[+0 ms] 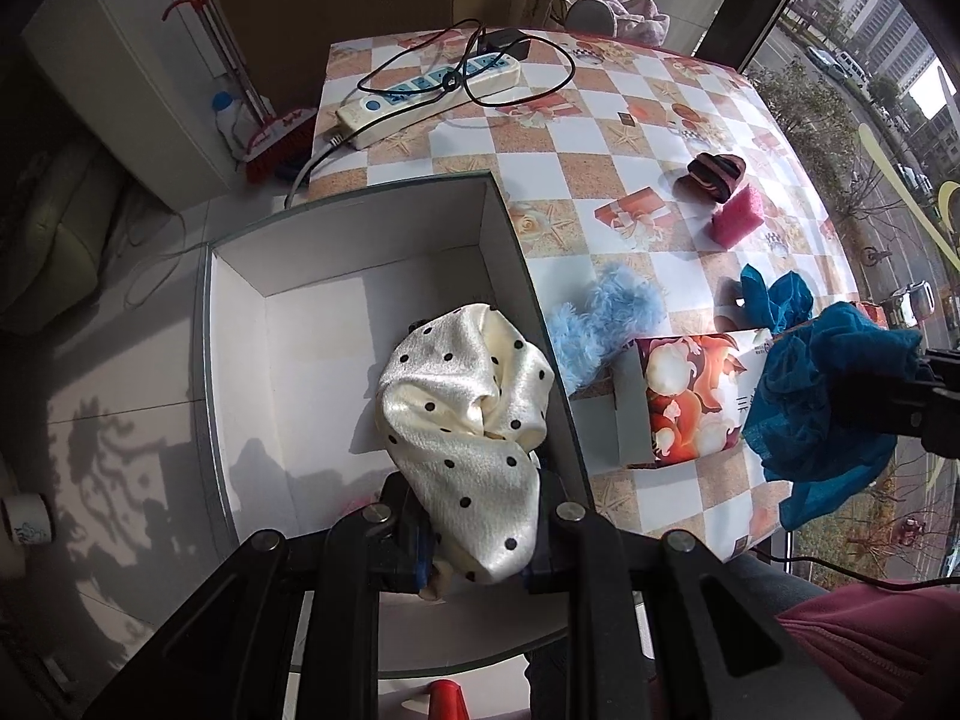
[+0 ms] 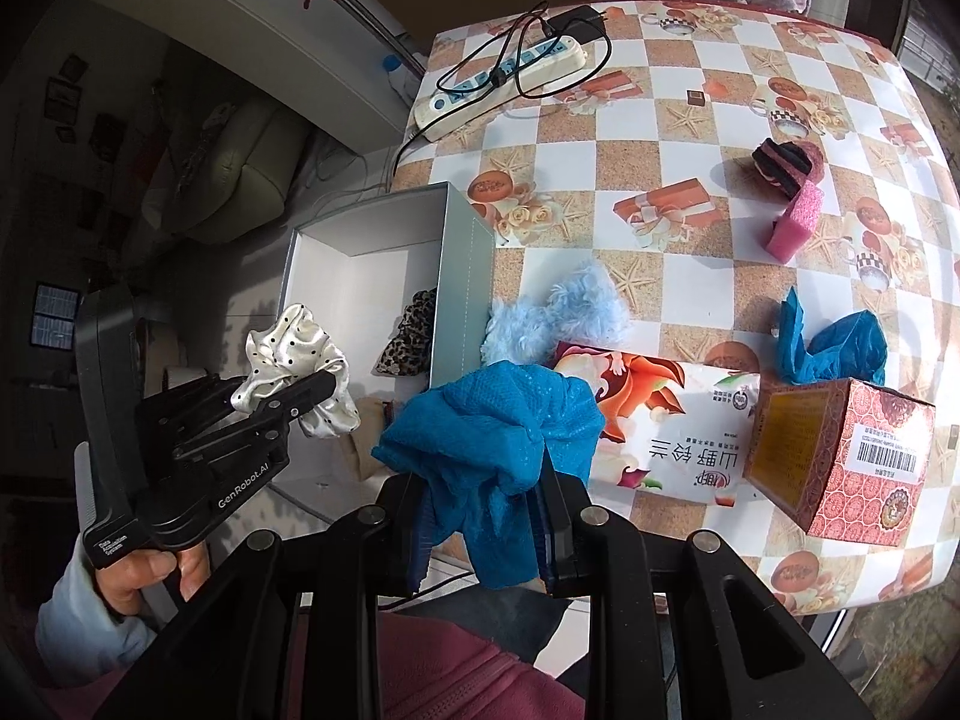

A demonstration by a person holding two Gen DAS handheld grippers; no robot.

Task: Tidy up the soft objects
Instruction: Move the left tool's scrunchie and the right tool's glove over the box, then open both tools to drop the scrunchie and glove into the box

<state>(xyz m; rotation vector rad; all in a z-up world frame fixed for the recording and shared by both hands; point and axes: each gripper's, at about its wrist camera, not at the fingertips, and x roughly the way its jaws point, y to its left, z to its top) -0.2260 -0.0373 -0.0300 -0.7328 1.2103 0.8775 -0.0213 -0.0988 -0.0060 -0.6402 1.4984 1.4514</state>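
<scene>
The cream polka-dot scrunchie point(image 1: 468, 420) hangs pinched in my left claw point(image 1: 474, 546), its jaws nearly closed on the satin, right over the open white box point(image 1: 336, 312) that sits at the bench point(image 1: 600, 192) edge — a leopard-print piece point(image 2: 411, 333) already lies inside. My right claw point(image 2: 489, 531) is likewise clamped tight, on a crumpled blue mesh cloth point(image 2: 492, 426) held above the near edge of the bench beside the flowered tissue pack point(image 2: 654, 420). So I judge this the drop-off step: the next move calls for letting the scrunchie go over the box floor, clear of the wall, then bringing the blue cloth across. Still waiting on the bench — the fluffy pale-blue piece point(image 2: 552, 315), another blue cloth point(image 2: 834, 348), the pink sponge point(image 2: 795, 222) and a dark striped band point(image 2: 786, 165).
</scene>
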